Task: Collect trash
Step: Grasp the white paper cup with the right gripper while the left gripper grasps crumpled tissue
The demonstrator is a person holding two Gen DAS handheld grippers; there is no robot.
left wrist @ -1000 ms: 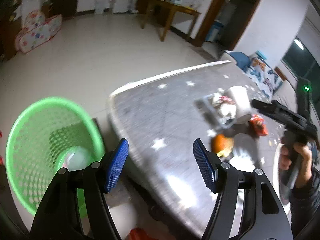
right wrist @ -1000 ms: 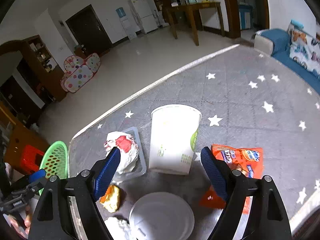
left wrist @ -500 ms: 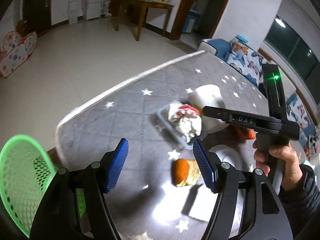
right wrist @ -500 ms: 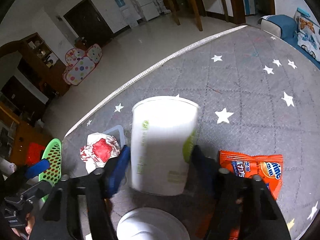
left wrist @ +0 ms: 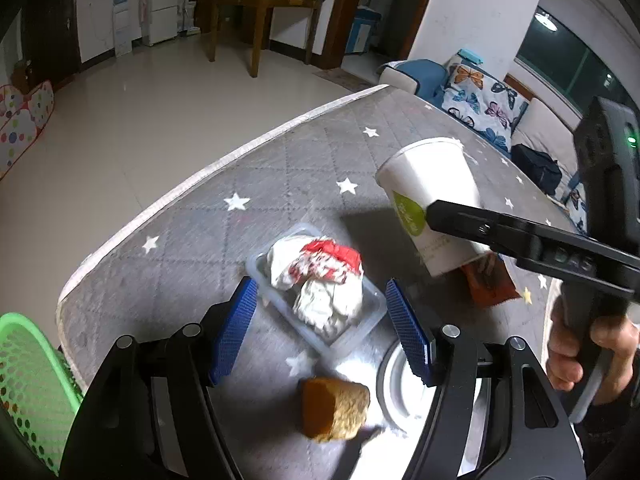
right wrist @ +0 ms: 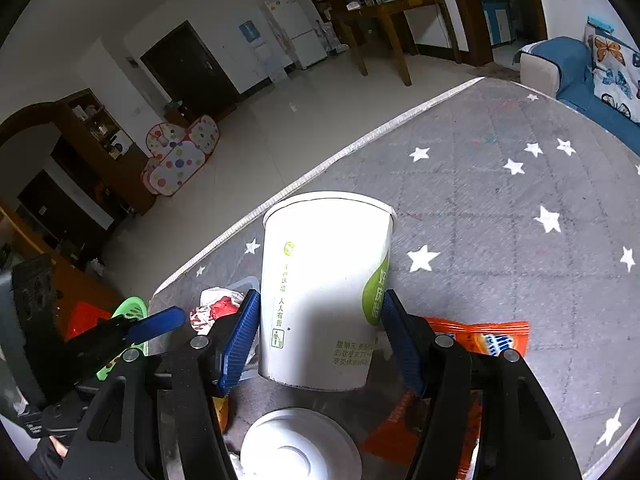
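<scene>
The right gripper (right wrist: 318, 330) had its two blue pads pressed against the sides of a white paper cup (right wrist: 324, 284), one pad on each flank of the lower wall, so the cup sat squarely between the jaws and was held tilted, its base clear of the grey star-print cover (right wrist: 500, 216). Below the cup lay a white round lid (right wrist: 300, 446), and an orange snack packet (right wrist: 480, 338) lay just beside it on the right. The left gripper (left wrist: 320, 328) hung with its jaws wide and nothing between the pads (they pressed on nothing); ahead of them, framed in the gap, sat a clear plastic tray (left wrist: 362, 330) holding a crumpled white-and-red wrapper (left wrist: 320, 276). A piece of orange-crusted bread (left wrist: 334, 408) lay nearer the camera, below the gap between the jaws. A green mesh basket (left wrist: 24, 384) stood off the cover's edge at the lower left.
</scene>
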